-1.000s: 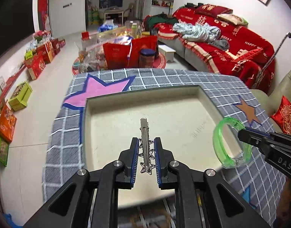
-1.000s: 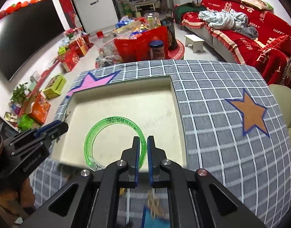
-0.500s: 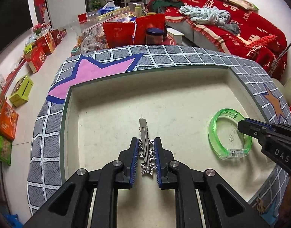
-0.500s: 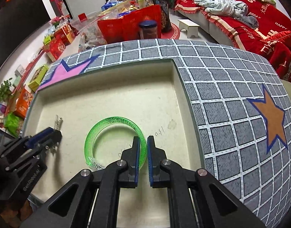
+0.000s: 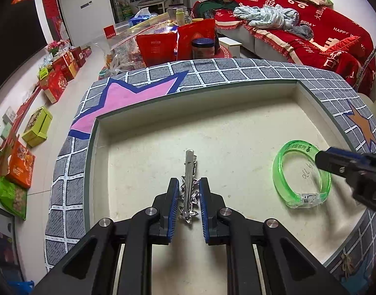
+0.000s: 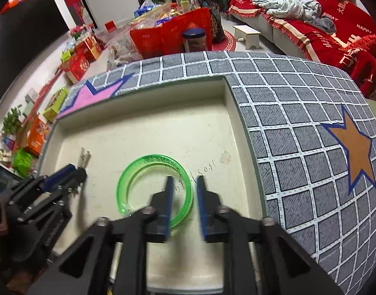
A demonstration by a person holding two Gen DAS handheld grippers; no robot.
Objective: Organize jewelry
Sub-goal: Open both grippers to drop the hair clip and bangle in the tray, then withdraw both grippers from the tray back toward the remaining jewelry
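Note:
A silver hair clip (image 5: 189, 184) with star ornaments lies on the floor of the cream tray (image 5: 237, 127). My left gripper (image 5: 187, 184) stands open around it, its pads a little apart from the clip. A green translucent bangle (image 5: 301, 174) lies flat in the tray to the right. In the right wrist view the bangle (image 6: 138, 167) has its right rim between the fingers of my right gripper (image 6: 183, 184), which is open and no longer clamps it. The clip (image 6: 84, 157) and the left gripper (image 6: 72, 172) show at the left there.
The tray sits on a grey checked cloth (image 6: 298, 113) with a pink star (image 5: 128, 95) and an orange star (image 6: 355, 147). Beyond the table are red gift bags (image 5: 178, 44), boxes on the floor (image 5: 37, 127) and a red sofa (image 5: 310, 24).
Both grippers came down into the tray with their items. Then both opened: the left let go of the clip, the right let go of the bangle, which now lies flat.

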